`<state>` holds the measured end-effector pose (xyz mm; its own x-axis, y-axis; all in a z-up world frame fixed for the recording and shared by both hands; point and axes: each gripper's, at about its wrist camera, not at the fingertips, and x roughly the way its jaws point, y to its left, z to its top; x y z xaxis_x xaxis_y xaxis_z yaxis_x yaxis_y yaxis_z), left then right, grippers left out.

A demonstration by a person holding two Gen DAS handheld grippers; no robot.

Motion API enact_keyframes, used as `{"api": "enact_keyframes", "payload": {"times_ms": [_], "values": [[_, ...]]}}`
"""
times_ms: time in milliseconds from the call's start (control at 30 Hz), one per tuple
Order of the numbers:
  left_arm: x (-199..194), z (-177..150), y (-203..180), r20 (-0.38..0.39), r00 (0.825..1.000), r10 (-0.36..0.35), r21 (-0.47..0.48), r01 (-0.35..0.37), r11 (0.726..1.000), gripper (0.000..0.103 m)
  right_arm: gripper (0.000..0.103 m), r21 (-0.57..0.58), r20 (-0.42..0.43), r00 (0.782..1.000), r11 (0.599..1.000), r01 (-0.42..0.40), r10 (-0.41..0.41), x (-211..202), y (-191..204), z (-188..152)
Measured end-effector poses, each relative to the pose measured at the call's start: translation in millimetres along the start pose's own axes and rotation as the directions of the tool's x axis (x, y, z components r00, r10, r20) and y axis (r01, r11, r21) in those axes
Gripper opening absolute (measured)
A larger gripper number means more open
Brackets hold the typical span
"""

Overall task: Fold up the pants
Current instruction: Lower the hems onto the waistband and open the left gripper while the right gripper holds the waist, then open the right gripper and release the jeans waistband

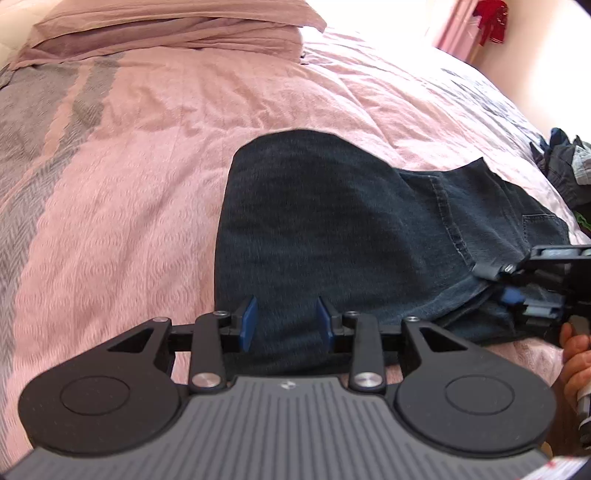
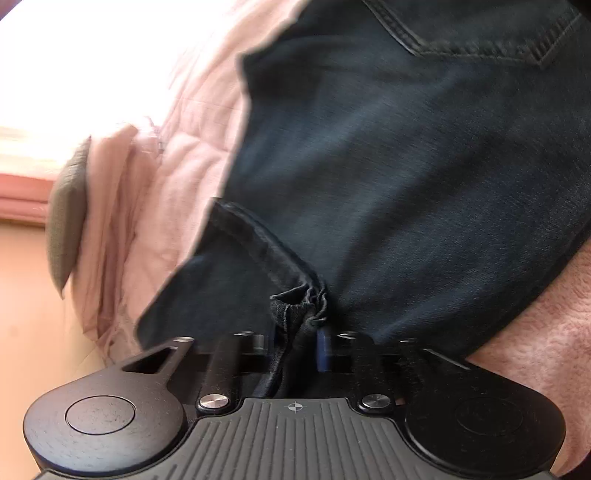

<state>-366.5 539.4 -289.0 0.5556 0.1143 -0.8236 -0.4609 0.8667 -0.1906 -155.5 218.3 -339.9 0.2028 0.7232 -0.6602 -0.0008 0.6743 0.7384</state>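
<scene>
Dark blue jeans point(image 1: 332, 221) lie folded over on a pink bedspread point(image 1: 147, 166), a back pocket showing toward the right. My left gripper point(image 1: 287, 319) hovers open over the near edge of the denim, its blue pads apart with nothing between them. The right gripper point(image 1: 506, 286) enters the left wrist view from the right, at the jeans' near right edge. In the right wrist view the right gripper point(image 2: 295, 338) is shut on a bunched fold of the jeans point(image 2: 406, 166), with the cloth pinched between its fingers.
Pillows point(image 1: 177, 29) are stacked at the head of the bed. A heap of dark clothes point(image 1: 561, 166) sits at the bed's right edge. A person's hand point(image 1: 576, 365) holds the right gripper. The bed's side and the floor point(image 2: 29, 332) show at left.
</scene>
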Motion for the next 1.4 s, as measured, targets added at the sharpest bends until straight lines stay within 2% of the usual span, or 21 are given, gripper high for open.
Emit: {"api": "enact_keyframes", "payload": {"times_ms": [67,133,167,233,300,333,400,500,533,633,733,900,967,1000,1100,1167,1200,1267,1333,1400], "values": [[-3,7,2,0.006,0.999,-0.037,0.009,0.037,0.999,0.029,0.013,-0.190,0.103,0.988,0.978,-0.091,0.112,-28,23,-7],[-5,12,2,0.016,0.995,-0.098,0.036,0.098,0.995,0.029,0.013,-0.369,0.192,0.968,0.926,-0.082,0.162,-57,39,-13],[-4,14,0,0.012,0.993,-0.119,0.055,0.118,0.991,0.029,0.013,-0.395,0.226,0.963,0.917,-0.047,0.147,-66,37,-13],[6,14,-6,-0.021,0.990,-0.138,0.089,0.139,0.986,0.029,0.013,-0.332,0.243,0.969,0.942,0.040,0.045,-66,11,-7],[22,11,-11,-0.068,0.989,-0.135,0.105,0.141,0.984,0.029,0.013,-0.235,0.197,0.976,0.963,0.134,-0.088,-49,-24,-4],[28,10,-14,-0.082,0.989,-0.124,0.113,0.133,0.985,0.029,0.013,-0.205,0.178,0.978,0.968,0.143,-0.107,-44,-36,-4],[33,11,-17,-0.089,0.989,-0.116,0.133,0.127,0.983,0.029,0.013,-0.215,0.220,0.971,0.966,0.141,-0.093,-48,-32,-7],[34,11,-17,-0.091,0.986,-0.142,0.143,0.154,0.978,0.029,0.013,-0.286,0.303,0.952,0.949,0.129,-0.038,-63,-13,-9],[35,11,-17,-0.093,0.986,-0.141,0.155,0.154,0.976,0.029,0.013,-0.292,0.305,0.951,0.946,0.138,-0.044,-62,-13,-8],[40,11,-19,-0.112,0.984,-0.136,0.180,0.155,0.971,0.027,0.013,-0.255,0.260,0.956,0.944,0.207,-0.139,-49,-34,-13],[38,10,-21,-0.107,0.986,-0.130,0.202,0.150,0.968,0.027,0.013,-0.232,0.280,0.949,0.949,0.213,-0.144,-49,-32,-19],[37,11,-22,-0.099,0.984,-0.149,0.202,0.166,0.965,0.027,0.013,-0.350,0.356,0.932,0.915,0.202,-0.069,-67,-2,-12],[39,11,-25,-0.102,0.983,-0.154,0.201,0.172,0.964,0.027,0.013,-0.382,0.380,0.921,0.893,0.239,-0.084,-59,4,-11],[41,11,-27,-0.107,0.982,-0.158,0.202,0.177,0.963,0.026,0.013,-0.378,0.378,0.918,0.886,0.269,-0.118,-54,0,-10],[45,9,-34,-0.113,0.983,-0.143,0.229,0.166,0.959,0.026,0.013,-0.311,0.333,0.925,0.904,0.294,-0.186,-49,-22,-12],[45,8,-34,-0.113,0.984,-0.136,0.241,0.160,0.957,0.026,0.013,-0.324,0.346,0.920,0.898,0.299,-0.182,-52,-16,-17],[45,7,-33,-0.114,0.984,-0.140,0.238,0.164,0.957,0.026,0.013,-0.337,0.366,0.919,0.900,0.276,-0.145,-57,-7,-17],[46,7,-30,-0.117,0.982,-0.147,0.230,0.171,0.958,0.026,0.013,-0.409,0.395,0.915,0.875,0.259,-0.086,-69,11,-19],[47,8,-32,-0.118,0.982,-0.146,0.233,0.171,0.957,0.026,0.013,-0.512,0.412,0.911,0.821,0.254,-0.025,-76,31,-24],[48,9,-35,-0.120,0.983,-0.139,0.236,0.164,0.958,0.026,0.013,-0.545,0.424,0.905,0.785,0.296,-0.047,-72,31,-29]]}}
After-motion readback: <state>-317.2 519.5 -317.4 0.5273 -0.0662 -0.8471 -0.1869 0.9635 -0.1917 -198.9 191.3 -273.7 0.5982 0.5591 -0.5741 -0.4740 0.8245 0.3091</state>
